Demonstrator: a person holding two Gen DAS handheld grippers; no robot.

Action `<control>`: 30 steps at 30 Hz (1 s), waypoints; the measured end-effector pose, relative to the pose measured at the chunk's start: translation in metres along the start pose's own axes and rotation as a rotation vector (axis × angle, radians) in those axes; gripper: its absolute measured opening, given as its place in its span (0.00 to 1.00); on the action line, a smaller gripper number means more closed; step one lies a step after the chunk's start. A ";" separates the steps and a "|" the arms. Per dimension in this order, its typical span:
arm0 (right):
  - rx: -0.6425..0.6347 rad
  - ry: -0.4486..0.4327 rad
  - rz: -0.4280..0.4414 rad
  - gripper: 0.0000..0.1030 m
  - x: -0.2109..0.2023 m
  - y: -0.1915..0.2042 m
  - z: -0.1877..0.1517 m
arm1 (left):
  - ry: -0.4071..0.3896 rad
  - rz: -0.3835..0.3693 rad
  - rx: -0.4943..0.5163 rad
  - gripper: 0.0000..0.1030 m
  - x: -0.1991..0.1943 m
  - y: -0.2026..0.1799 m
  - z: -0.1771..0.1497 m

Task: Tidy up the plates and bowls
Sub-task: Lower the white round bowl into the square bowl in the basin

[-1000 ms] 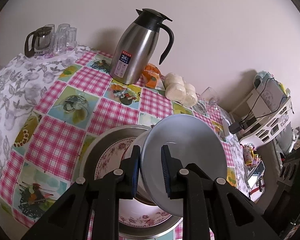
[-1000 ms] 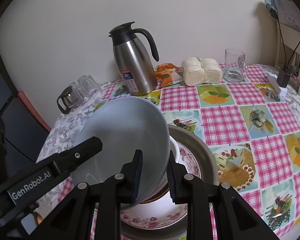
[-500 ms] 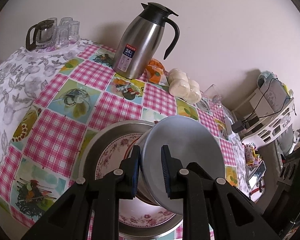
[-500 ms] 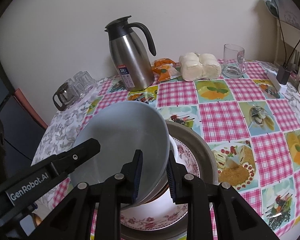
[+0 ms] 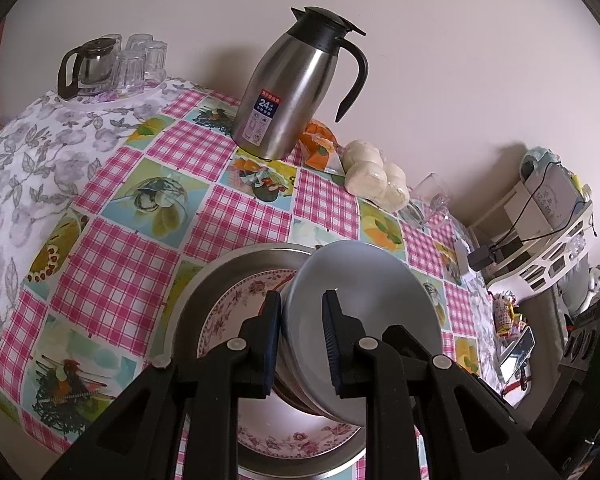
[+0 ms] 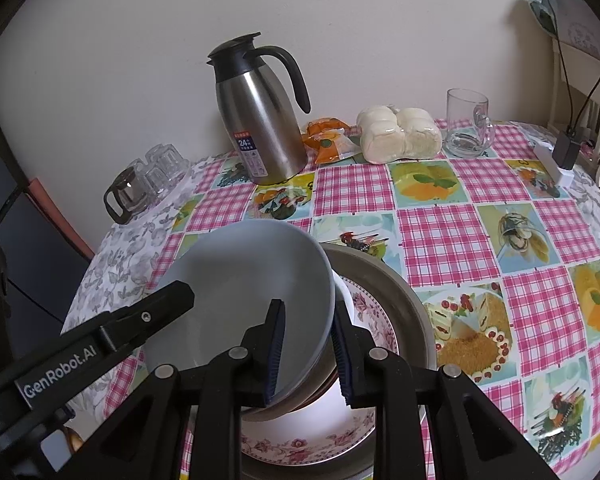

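A stack of nested bowls, topped by a pale blue bowl, is held tilted over a floral plate lying in a round steel tray. My left gripper is shut on the stack's left rim. My right gripper is shut on its right rim. The stack's lower bowls, white and steel, are mostly hidden behind the fingers. The left gripper's arm shows at the lower left of the right wrist view.
A steel thermos jug stands at the back of the checked tablecloth. Beside it lie an orange snack bag, wrapped buns and a glass mug. A glass teapot with cups stands far left. A white rack stands right of the table.
Both grippers with the bowl stack have sunk lower and drawn slightly back toward the floral plate; the stack stays tilted. The jaws have kept their grip.
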State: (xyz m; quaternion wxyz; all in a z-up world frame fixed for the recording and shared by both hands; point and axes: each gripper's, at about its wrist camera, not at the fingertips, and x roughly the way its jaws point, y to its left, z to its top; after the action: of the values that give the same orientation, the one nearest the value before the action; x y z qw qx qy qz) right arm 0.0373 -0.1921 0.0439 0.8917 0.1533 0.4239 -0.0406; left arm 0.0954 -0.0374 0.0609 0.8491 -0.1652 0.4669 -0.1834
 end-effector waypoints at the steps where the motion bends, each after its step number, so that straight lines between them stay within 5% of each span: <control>1: -0.001 -0.001 -0.001 0.25 0.000 0.000 0.000 | -0.002 0.000 0.000 0.21 0.000 0.000 0.000; 30: 0.099 0.002 0.034 0.29 0.006 -0.026 0.000 | 0.004 0.008 -0.010 0.21 0.001 0.003 0.000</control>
State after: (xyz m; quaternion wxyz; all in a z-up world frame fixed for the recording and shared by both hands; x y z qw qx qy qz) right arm 0.0358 -0.2167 0.0331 0.8831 0.2045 0.4198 -0.0462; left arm 0.0964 -0.0349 0.0586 0.8481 -0.1673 0.4702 -0.1779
